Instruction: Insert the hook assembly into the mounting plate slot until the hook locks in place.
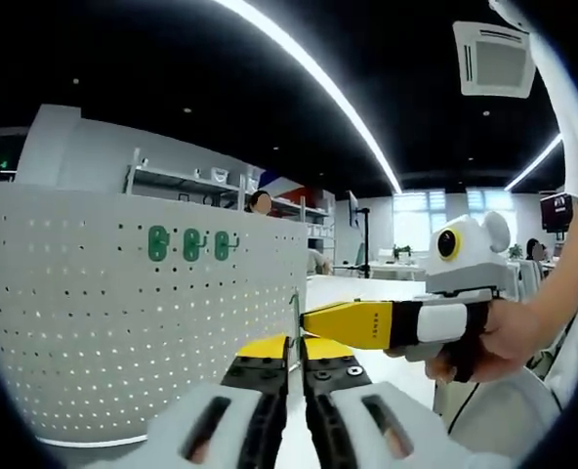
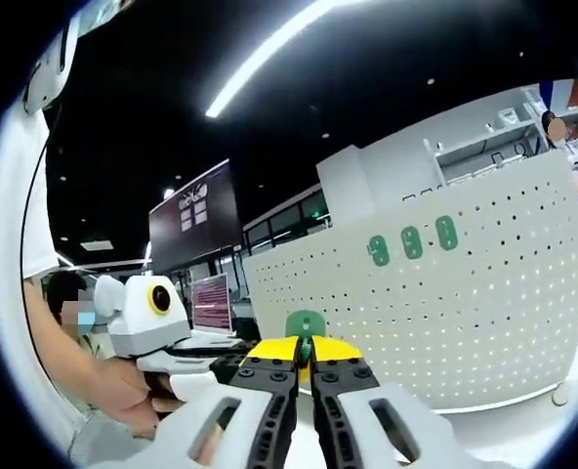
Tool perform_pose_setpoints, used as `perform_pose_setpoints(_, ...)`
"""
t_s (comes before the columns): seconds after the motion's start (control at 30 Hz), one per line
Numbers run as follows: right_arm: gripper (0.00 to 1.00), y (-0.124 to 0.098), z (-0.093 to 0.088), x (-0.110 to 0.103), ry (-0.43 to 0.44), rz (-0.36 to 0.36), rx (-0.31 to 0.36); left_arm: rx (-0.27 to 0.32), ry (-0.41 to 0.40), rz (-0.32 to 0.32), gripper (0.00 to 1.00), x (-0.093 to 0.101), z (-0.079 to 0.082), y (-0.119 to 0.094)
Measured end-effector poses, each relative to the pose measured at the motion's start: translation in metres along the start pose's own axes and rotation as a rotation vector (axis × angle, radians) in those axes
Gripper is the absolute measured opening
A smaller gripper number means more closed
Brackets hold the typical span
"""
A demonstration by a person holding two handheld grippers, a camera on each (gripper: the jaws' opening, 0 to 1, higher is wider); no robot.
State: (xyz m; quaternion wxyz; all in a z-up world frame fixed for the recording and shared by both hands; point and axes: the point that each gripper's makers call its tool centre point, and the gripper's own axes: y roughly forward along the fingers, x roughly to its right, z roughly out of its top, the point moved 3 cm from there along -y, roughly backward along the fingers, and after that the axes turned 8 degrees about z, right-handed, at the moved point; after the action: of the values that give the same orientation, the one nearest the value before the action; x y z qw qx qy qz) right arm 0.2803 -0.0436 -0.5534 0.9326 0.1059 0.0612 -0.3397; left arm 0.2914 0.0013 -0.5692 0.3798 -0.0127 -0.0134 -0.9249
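Note:
A white perforated mounting plate (image 1: 123, 332) stands upright, curved by the lens, with three green hooks (image 1: 191, 244) side by side in its upper rows. In the right gripper view the same plate (image 2: 445, 322) carries those hooks (image 2: 411, 241). A small green hook assembly (image 2: 306, 323) sits between the tips of my right gripper (image 2: 306, 352), which is shut on it. In the left gripper view this piece shows edge-on as a thin green strip (image 1: 294, 311) above my left gripper (image 1: 295, 344), also shut on it. The right gripper (image 1: 313, 320) comes in from the right and meets the strip.
A person's hand (image 1: 499, 342) holds the right gripper; another hand (image 2: 123, 391) holds the left gripper (image 2: 226, 366). White table surface (image 1: 357, 288) runs behind the plate. Shelving (image 1: 186, 181) and a dark wall screen (image 2: 196, 215) stand farther back. A seated person is at the left edge.

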Motion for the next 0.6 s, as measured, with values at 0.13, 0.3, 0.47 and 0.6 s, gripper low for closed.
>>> perform_pose_setpoints(0.13,0.01,0.000,0.001,0.002,0.005,-0.001,0.003,-0.011,-0.012,0.031,0.33,-0.007,-0.003,0.000)
perform_pose_setpoints(0.3,0.01,-0.002,0.001,0.004,-0.001,-0.007,0.000,-0.030,-0.014,0.070,0.69,-0.013,-0.008,0.002)
perform_pose_setpoints(0.47,0.01,-0.004,0.001,0.007,0.020,-0.011,0.006,-0.041,-0.028,0.078,0.81,-0.015,-0.011,0.002)
perform_pose_setpoints(0.6,0.01,-0.004,0.002,0.006,0.023,-0.008,0.011,-0.032,-0.033,0.077,0.82,-0.014,-0.010,0.001)
